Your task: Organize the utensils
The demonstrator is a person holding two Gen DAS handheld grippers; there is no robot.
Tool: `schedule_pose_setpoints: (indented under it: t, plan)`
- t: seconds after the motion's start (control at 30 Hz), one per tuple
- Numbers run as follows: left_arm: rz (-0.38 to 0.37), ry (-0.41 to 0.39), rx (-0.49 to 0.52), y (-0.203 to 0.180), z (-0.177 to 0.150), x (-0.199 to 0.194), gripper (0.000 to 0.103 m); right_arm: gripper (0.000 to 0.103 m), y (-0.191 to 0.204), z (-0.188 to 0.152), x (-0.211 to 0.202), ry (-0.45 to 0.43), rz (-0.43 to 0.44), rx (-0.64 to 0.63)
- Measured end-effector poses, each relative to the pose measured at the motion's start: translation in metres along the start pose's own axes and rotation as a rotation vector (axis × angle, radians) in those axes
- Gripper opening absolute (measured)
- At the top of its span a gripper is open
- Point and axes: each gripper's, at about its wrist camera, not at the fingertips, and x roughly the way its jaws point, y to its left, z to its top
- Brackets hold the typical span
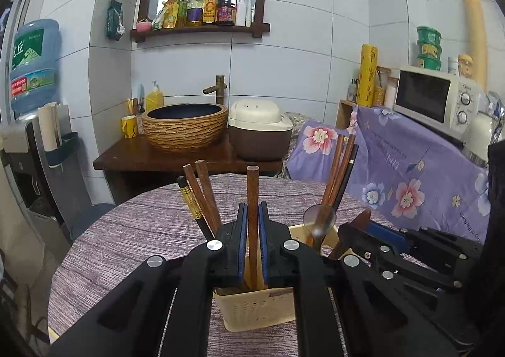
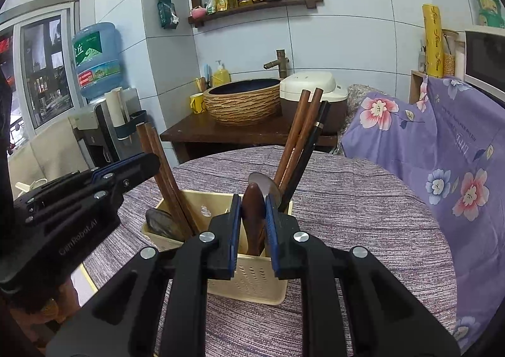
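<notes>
A cream slotted utensil holder (image 1: pixel 252 309) (image 2: pixel 249 275) stands on the round table's purple-grey cloth (image 1: pixel 126 230). My left gripper (image 1: pixel 252 210) is shut on an upright brown wooden chopstick (image 1: pixel 252 186) whose lower end is inside the holder. My right gripper (image 2: pixel 252 215) is shut on a dark wooden spoon (image 2: pixel 254 202), also reaching down into the holder. More chopsticks lean out at the left (image 1: pixel 202 196) (image 2: pixel 161 167) and at the right (image 1: pixel 339 167) (image 2: pixel 300 142). A metal spoon (image 1: pixel 319 218) (image 2: pixel 265 183) stands among them. Each gripper shows in the other's view (image 1: pixel 363 227) (image 2: pixel 148 163).
Behind the table a dark wooden counter holds a woven-look basin (image 1: pixel 184 126), a rice cooker (image 1: pixel 258 133) and a yellow mug (image 1: pixel 129 126). A floral purple cloth (image 1: pixel 394 167) covers furniture at the right, under a microwave (image 1: pixel 438 101). A water dispenser (image 1: pixel 31 73) stands at the left.
</notes>
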Motion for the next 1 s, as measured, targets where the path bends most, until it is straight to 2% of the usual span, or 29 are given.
schedule_pose_setpoints:
  t: [0.03,0.1,0.13,0.17,0.23,0.27,0.3,0.33,0.37,0.43,0.53,0.67,0.73,0.93,1.0]
  plan:
    - [-0.009,-0.004,-0.005,0.001,0.001,-0.005,0.010,0.022,0.000,-0.002,-0.003,-0.006,0.002,-0.004]
    - [-0.020,-0.024,-0.005,0.004,0.002,-0.018,0.019,0.037,0.000,-0.004,-0.015,-0.035,-0.014,-0.003]
    - [-0.023,-0.041,-0.007,0.004,0.001,-0.026,0.035,0.049,-0.001,-0.006,-0.020,-0.048,-0.019,-0.003]
    - [-0.024,-0.065,-0.015,0.007,-0.001,-0.037,0.052,0.051,-0.001,-0.009,-0.029,-0.062,-0.018,-0.001]
    - [-0.040,-0.100,-0.025,0.013,-0.008,-0.056,0.066,0.051,-0.001,-0.015,-0.044,-0.073,-0.007,-0.002]
    - [-0.049,-0.107,-0.024,0.016,-0.013,-0.064,0.075,0.057,-0.001,-0.021,-0.052,-0.073,-0.002,-0.004]
    - [-0.058,-0.109,-0.017,0.018,-0.020,-0.071,0.080,0.064,-0.001,-0.026,-0.057,-0.072,0.000,-0.004]
    - [-0.062,-0.112,-0.008,0.022,-0.029,-0.079,0.088,0.075,-0.001,-0.034,-0.066,-0.079,-0.003,-0.002]
    - [-0.048,-0.117,-0.006,0.025,-0.040,-0.086,0.095,0.079,-0.002,-0.042,-0.074,-0.087,-0.007,0.000]
    - [-0.018,-0.109,-0.003,0.033,-0.060,-0.094,0.098,0.084,-0.004,-0.064,-0.088,-0.081,-0.019,0.002]
    - [0.023,-0.041,-0.023,0.047,-0.092,-0.097,0.098,0.091,-0.010,-0.094,-0.100,-0.061,-0.032,0.033]
    - [0.064,0.000,-0.135,0.067,-0.137,-0.106,0.098,0.095,-0.009,-0.139,-0.112,-0.008,-0.058,0.055]
    - [0.071,0.017,-0.154,0.070,-0.156,-0.114,0.098,0.095,-0.006,-0.165,-0.119,0.025,-0.051,0.080]
    - [0.101,-0.001,-0.133,0.061,-0.196,-0.151,0.098,0.096,0.015,-0.222,-0.142,0.060,-0.024,0.065]
    - [0.110,-0.006,-0.114,0.058,-0.202,-0.164,0.098,0.096,0.022,-0.232,-0.150,0.056,0.001,0.063]
